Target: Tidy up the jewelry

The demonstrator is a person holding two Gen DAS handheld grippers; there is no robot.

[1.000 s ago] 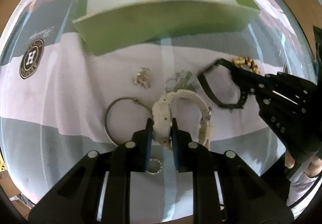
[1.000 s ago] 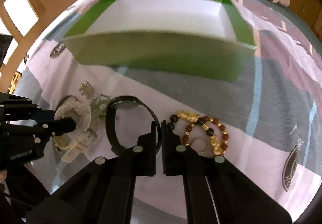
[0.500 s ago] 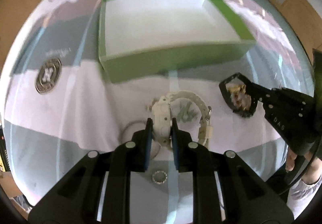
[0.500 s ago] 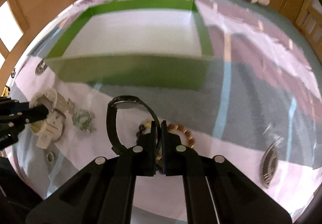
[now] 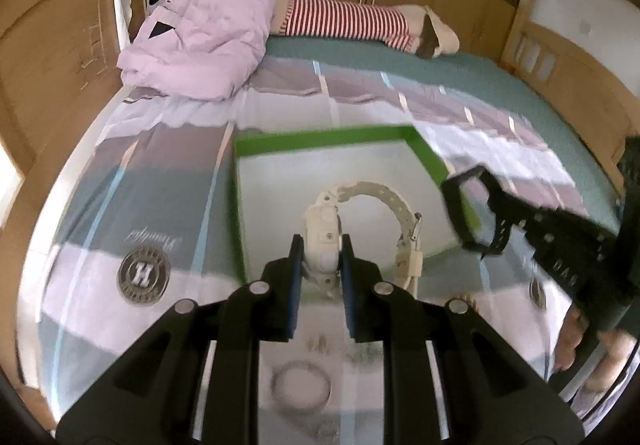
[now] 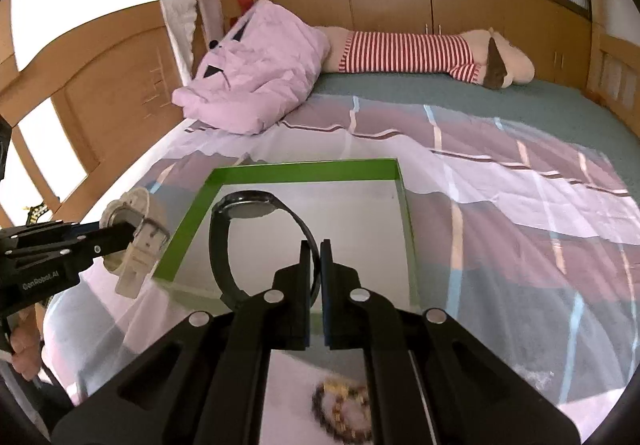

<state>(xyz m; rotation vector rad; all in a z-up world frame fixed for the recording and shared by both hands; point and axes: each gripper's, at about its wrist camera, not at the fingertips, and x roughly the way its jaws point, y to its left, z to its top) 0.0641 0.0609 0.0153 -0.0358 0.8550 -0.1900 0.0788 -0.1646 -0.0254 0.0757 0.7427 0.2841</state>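
My left gripper (image 5: 319, 245) is shut on a white watch (image 5: 362, 205), held up in the air over the near part of the green tray (image 5: 320, 135). My right gripper (image 6: 315, 251) is shut on the strap of a black watch (image 6: 248, 205), also lifted above the green tray (image 6: 304, 171). In the left wrist view the black watch (image 5: 468, 205) hangs at the tray's right edge. The right wrist view shows the white watch (image 6: 136, 237) at the tray's left edge. The tray's white floor looks bare.
On the bedspread below lie a silver bangle (image 5: 302, 391), small silver pieces (image 5: 320, 343) and a bead bracelet (image 6: 342, 405). A pink quilt (image 5: 200, 33) and a striped plush toy (image 5: 352, 21) lie at the head of the bed. Wooden bed rails stand on both sides.
Both grippers have risen from the bedspread and moved forward over the tray, each carrying its watch. The other jewelry has dropped to the bottom of both views.
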